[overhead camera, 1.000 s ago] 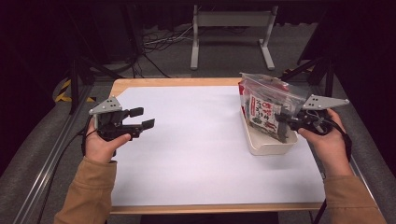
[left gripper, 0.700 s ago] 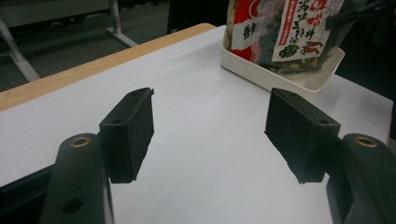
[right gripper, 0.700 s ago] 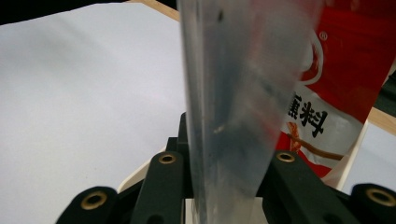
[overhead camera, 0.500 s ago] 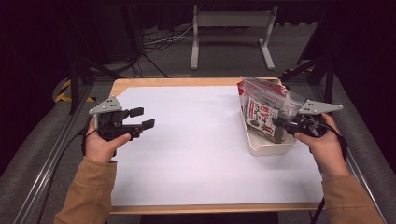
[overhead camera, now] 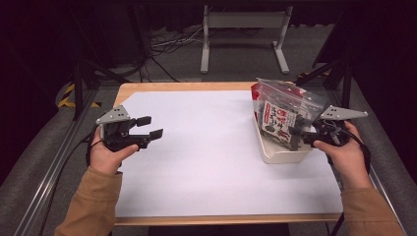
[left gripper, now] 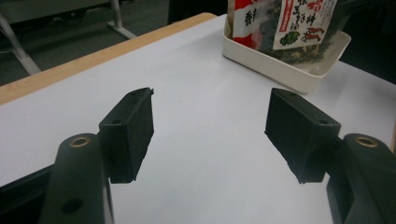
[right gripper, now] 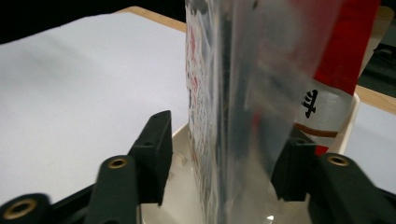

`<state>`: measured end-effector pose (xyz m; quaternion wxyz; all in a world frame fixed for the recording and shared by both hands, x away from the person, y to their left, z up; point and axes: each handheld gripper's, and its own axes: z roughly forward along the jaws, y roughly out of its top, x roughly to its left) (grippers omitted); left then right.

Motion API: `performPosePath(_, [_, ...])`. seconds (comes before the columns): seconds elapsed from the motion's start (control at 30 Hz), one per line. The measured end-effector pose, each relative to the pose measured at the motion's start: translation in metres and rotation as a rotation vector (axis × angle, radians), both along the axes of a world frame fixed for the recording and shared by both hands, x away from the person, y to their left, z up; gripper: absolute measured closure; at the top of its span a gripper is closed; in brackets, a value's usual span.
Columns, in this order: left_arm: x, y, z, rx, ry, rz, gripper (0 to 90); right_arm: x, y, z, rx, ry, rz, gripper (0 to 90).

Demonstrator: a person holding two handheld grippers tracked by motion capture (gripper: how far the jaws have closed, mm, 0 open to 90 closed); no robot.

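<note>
Near the left edge of the table (overhead camera: 147, 87), the person's left hand (overhead camera: 105, 155) holds the left gripper (overhead camera: 152, 127) just above the white sheet (overhead camera: 206, 162) that covers most of the tabletop. Its jaws point toward the right edge and stand spread wide with nothing between them; in the left gripper view the two black pads (left gripper: 133, 130) frame bare white sheet, with the tray and its packets farther off.

Near the right edge stands a white tray (overhead camera: 282, 153), set on the sheet closer to the far right corner than to the near one. Snack packets stand upright in it: a clear one with a red-and-white label and dark contents (overhead camera: 276, 122) at the front, and a red-topped one (overhead camera: 255, 93) behind it, toward the far edge.

At the right edge, the right hand (overhead camera: 346, 157) brings the right gripper (overhead camera: 295, 137) against the near right side of the tray. Its jaws have just been opening. In the right gripper view the clear packet (right gripper: 243, 93) rises between the two pads: the left pad (right gripper: 156, 154) stands clear of the film, while whether the right pad touches it I cannot tell. The red-topped packet (right gripper: 343, 51) shows behind, and the tray's rim (right gripper: 352, 112) lies beyond the jaws.
</note>
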<state>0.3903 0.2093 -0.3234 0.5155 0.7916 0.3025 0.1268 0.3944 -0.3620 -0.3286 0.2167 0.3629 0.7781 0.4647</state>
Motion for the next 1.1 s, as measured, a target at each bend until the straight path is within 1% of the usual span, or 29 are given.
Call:
performPosePath(0.03, [-0.001, 0.001, -0.001, -0.002, -0.003, -0.006, 33.2, -0.002, -0.001, 0.001, 0.012, 0.000, -0.004, 39.0])
performPosePath(0.07, [-0.003, 0.001, -0.002, -0.014, 0.001, -0.003, 33.2, -0.003, -0.002, 0.001, 0.019, 0.001, -0.006, 36.3])
performPosePath(0.1, [-0.003, 0.002, -0.003, -0.010, -0.006, -0.010, 33.3, -0.006, -0.002, 0.002, 0.020, 0.002, -0.013, 33.6])
performPosePath(0.13, [-0.006, 0.002, -0.003, -0.014, -0.001, -0.009, 33.2, -0.008, -0.003, 0.003, 0.015, 0.000, -0.018, 32.1])
performPosePath(0.17, [-0.007, 0.003, -0.002, -0.016, -0.015, -0.013, 33.2, -0.010, -0.004, 0.003, 0.017, -0.001, -0.025, 31.4])
performPosePath(0.23, [-0.011, 0.005, -0.001, -0.032, -0.024, -0.018, 33.2, -0.017, -0.006, 0.005, 0.013, -0.013, -0.041, 29.8])
performPosePath(0.3, [-0.016, 0.006, 0.000, -0.037, -0.034, -0.025, 33.2, -0.021, -0.008, 0.006, 0.016, -0.021, -0.049, 29.2])
performPosePath(0.37, [-0.020, 0.006, 0.002, -0.032, -0.049, -0.033, 33.2, -0.027, -0.010, 0.007, 0.023, -0.029, -0.058, 28.1])
performPosePath(0.47, [-0.026, 0.006, 0.003, -0.029, -0.058, -0.044, 33.2, -0.034, -0.012, 0.009, 0.020, -0.040, -0.063, 27.3])
performPosePath(0.53, [-0.030, 0.007, 0.003, -0.032, -0.056, -0.046, 33.1, -0.042, -0.013, 0.010, 0.013, -0.049, -0.065, 26.4])
performPosePath(0.57, [-0.031, 0.007, 0.002, -0.028, -0.063, -0.049, 33.1, -0.046, -0.013, 0.010, 0.012, -0.054, -0.064, 26.0])
performPosePath(0.6, [-0.033, 0.006, 0.002, -0.035, -0.056, -0.046, 33.1, -0.049, -0.013, 0.010, 0.012, -0.060, -0.062, 25.7])
performPosePath(0.63, [-0.035, 0.007, 0.001, -0.027, -0.060, -0.043, 33.1, -0.052, -0.013, 0.010, 0.012, -0.066, -0.061, 25.1])
performPosePath(0.67, [-0.036, 0.006, 0.000, -0.022, -0.049, -0.044, 33.2, -0.056, -0.013, 0.009, 0.007, -0.071, -0.063, 24.4])
performPosePath(0.7, [-0.036, 0.006, 0.000, -0.022, -0.049, -0.044, 33.2, -0.056, -0.013, 0.009, 0.007, -0.071, -0.063, 24.4])
performPosePath(0.73, [-0.037, 0.006, -0.001, -0.014, -0.055, -0.047, 33.2, -0.059, -0.013, 0.008, 0.002, -0.080, -0.065, 23.9])
performPosePath(0.77, [-0.039, 0.006, -0.002, -0.017, -0.044, -0.046, 33.1, -0.063, -0.014, 0.007, 0.000, -0.088, -0.071, 23.4])
performPosePath(0.83, [-0.040, 0.007, -0.003, -0.012, -0.052, -0.049, 33.1, -0.069, -0.014, 0.003, 0.002, -0.092, -0.075, 23.1])
performPosePath(0.87, [-0.041, 0.007, -0.004, -0.016, -0.046, -0.048, 33.0, -0.071, -0.015, 0.001, 0.002, -0.093, -0.079, 22.9])
performPosePath(0.93, [-0.043, 0.009, -0.006, -0.020, -0.047, -0.045, 33.0, -0.075, -0.016, -0.006, 0.003, -0.086, -0.088, 22.6])
performPosePath(0.97, [-0.043, 0.009, -0.006, -0.020, -0.047, -0.045, 33.0, -0.075, -0.016, -0.006, 0.003, -0.086, -0.088, 22.6])
performPosePath(1.0, [-0.044, 0.009, -0.008, -0.028, -0.039, -0.044, 33.0, -0.077, -0.017, -0.010, 0.009, -0.083, -0.091, 22.6])
performPosePath(1.03, [-0.045, 0.010, -0.009, -0.027, -0.043, -0.044, 32.9, -0.078, -0.018, -0.014, 0.014, -0.079, -0.093, 22.4])
performPosePath(1.1, [-0.047, 0.011, -0.011, -0.030, -0.036, -0.041, 32.8, -0.079, -0.019, -0.021, 0.020, -0.074, -0.094, 22.1])
